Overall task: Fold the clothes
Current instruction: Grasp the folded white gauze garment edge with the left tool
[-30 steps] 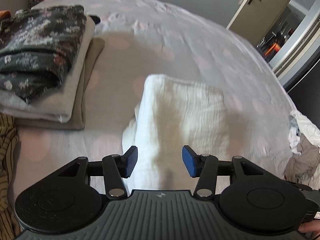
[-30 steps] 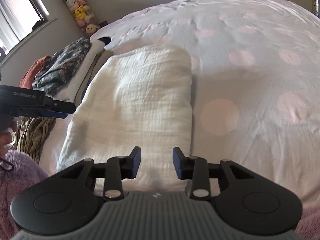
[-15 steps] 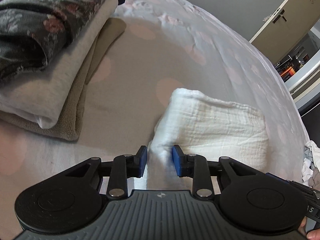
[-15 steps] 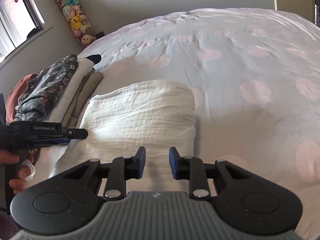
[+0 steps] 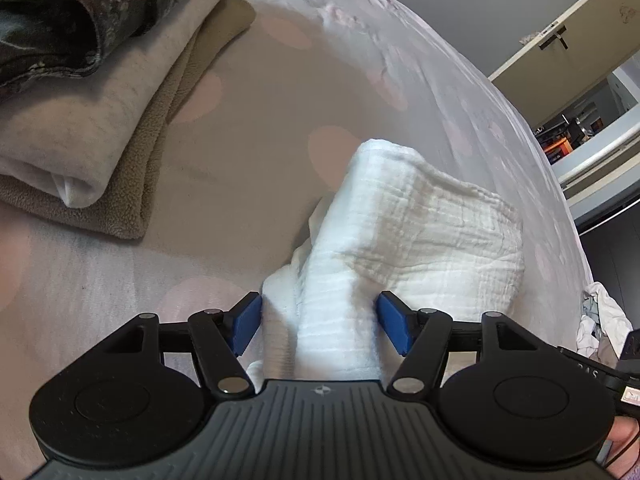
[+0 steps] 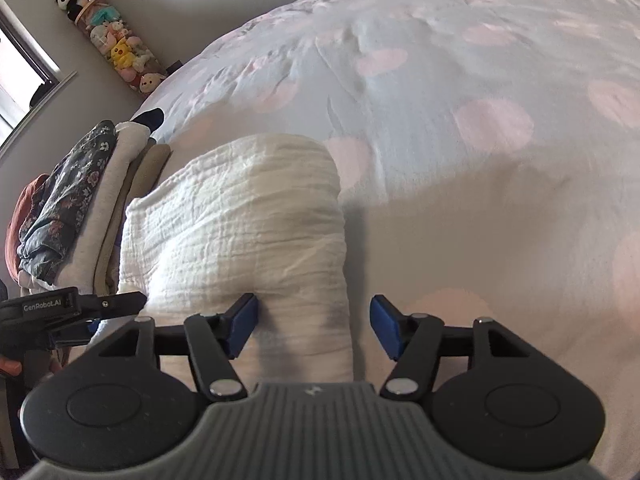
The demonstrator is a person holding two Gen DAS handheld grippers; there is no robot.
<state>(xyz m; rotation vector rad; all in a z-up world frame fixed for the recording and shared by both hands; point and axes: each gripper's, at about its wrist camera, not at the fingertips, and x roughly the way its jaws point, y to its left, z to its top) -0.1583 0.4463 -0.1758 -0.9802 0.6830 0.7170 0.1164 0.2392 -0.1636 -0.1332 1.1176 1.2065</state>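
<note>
Lying folded at centre frame in both views, the white crinkled cloth [image 5: 420, 236] rests on the bed [image 5: 248, 152], a thick rectangular bundle with its near end running in between the fingers of each tool. Left gripper [image 5: 320, 322]: jaws apart, blue pads flanking the cloth's near left corner, pads at or just beside the fabric, not clamped. Right gripper [image 6: 312, 326]: jaws apart, the left pad against the cloth, the right pad over bare sheet, clear of the edge.

Risks, as judged: layers at the left corner look loose and stepped, so a pinch there may catch only the top ply and let the fold spill open. The right tool straddles the cloth's edge; closing could bunch bedsheet in with it.

Surface: soft pale bedsheet with pink dots, wrinkled toward the top of frame. Stack of folded clothes [image 5: 80, 80] at upper left of the left view, near but apart from the cloth. Unfolded laundry [image 5: 600, 320] at the right edge. Door [image 5: 560, 40] upper right; plush toys [image 6: 112, 44] in the upper-left corner of the right view.
</note>
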